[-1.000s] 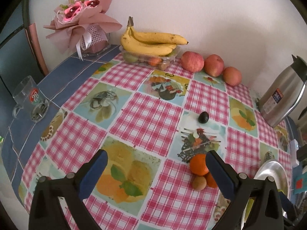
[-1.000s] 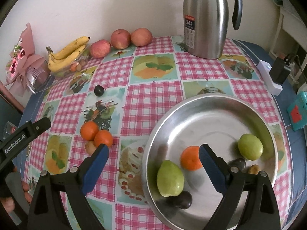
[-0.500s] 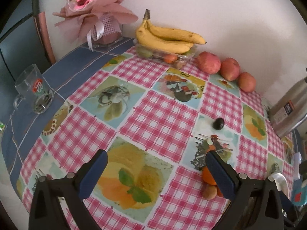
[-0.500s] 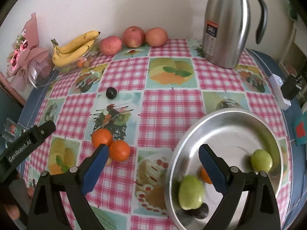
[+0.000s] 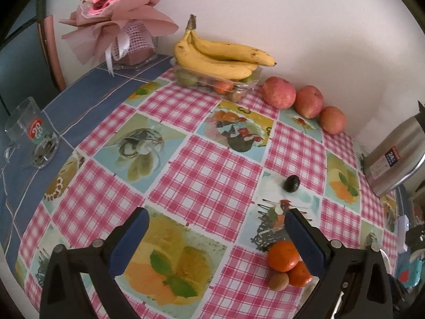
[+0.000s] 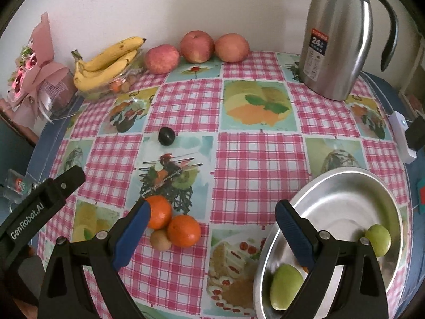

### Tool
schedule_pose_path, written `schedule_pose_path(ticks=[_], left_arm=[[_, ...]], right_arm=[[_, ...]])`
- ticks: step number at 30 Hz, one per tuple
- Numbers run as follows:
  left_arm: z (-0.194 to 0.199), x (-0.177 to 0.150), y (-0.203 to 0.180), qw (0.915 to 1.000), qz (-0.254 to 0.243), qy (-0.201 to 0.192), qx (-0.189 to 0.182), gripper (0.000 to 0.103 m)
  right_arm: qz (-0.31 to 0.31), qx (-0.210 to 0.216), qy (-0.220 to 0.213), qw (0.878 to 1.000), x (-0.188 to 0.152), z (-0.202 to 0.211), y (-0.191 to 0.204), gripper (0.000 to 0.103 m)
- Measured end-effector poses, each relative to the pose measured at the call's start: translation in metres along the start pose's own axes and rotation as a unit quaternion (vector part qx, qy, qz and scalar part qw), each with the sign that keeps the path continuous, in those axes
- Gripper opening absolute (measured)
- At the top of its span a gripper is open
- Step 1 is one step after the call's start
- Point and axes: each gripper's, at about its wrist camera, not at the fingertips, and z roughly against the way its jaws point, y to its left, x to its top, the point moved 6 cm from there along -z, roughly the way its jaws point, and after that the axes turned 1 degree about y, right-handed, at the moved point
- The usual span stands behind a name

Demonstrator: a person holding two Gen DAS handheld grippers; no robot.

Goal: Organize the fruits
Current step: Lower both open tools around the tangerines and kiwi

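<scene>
Two oranges (image 6: 183, 230) and a small brown fruit (image 6: 160, 240) lie together on the checked tablecloth. A dark plum (image 6: 166, 136) sits farther back. The steel bowl (image 6: 345, 186) at the right holds two green fruits (image 6: 285, 285). My right gripper (image 6: 209, 228) is open above the cloth, its left finger beside the oranges. My left gripper (image 5: 216, 235) is open and empty; the oranges (image 5: 283, 255) lie by its right finger, the plum (image 5: 291, 183) beyond. A banana bunch (image 5: 220, 58) and three apples (image 5: 279, 93) line the wall.
A steel thermos jug (image 6: 337, 37) stands at the back right. A pink bouquet (image 5: 119, 18) and a glass mug (image 5: 32, 135) occupy the left. A white charger and black plug (image 6: 406, 135) lie at the table's right edge. The left gripper's body (image 6: 39, 204) shows at the left.
Both grippers have moved left and forward, away from the bowl. In the right wrist view the oranges have come near the fingers, and the bowl has slid to the lower right.
</scene>
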Motion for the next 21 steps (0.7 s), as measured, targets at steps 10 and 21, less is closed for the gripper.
schedule_pose_path(ticks=[10, 21], left_arm=[[-0.012, -0.01, -0.002, 0.9984, 0.008, 0.042, -0.037, 0.103], [-0.034, -0.027, 0.001, 0.995, 0.019, 0.095, -0.026, 0.103]], right_arm=[[-0.01, 0.007, 0.029, 0.999, -0.012, -0.009, -0.004, 0.095], [-0.005, 0.05, 0.029, 0.998, -0.015, -0.018, 0.004, 0.076]])
